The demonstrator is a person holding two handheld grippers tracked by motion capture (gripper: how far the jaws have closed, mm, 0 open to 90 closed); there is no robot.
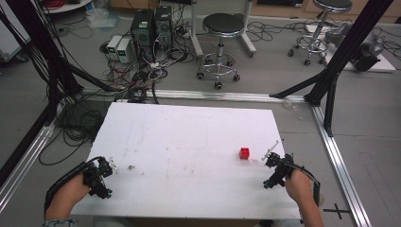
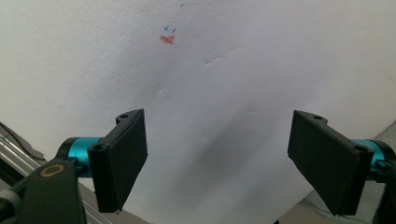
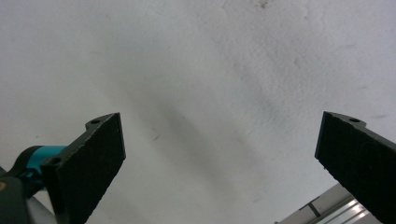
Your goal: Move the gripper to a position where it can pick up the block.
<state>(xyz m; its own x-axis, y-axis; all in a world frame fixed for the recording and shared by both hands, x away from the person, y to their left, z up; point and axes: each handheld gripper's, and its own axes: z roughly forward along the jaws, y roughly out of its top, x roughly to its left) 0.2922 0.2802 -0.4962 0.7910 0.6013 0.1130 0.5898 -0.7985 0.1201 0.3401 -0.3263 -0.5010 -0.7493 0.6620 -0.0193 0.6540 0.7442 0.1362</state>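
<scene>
Left gripper (image 1: 105,176) and right gripper (image 1: 274,171) sit over the near corners of the white board (image 1: 189,142), jaws spread wide and empty. The red cube (image 1: 244,152) rests on the board, near the right gripper but apart from it

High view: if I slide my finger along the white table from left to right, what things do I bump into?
left gripper → small dark smudge → red cube → right gripper, all on or over the white table.
</scene>
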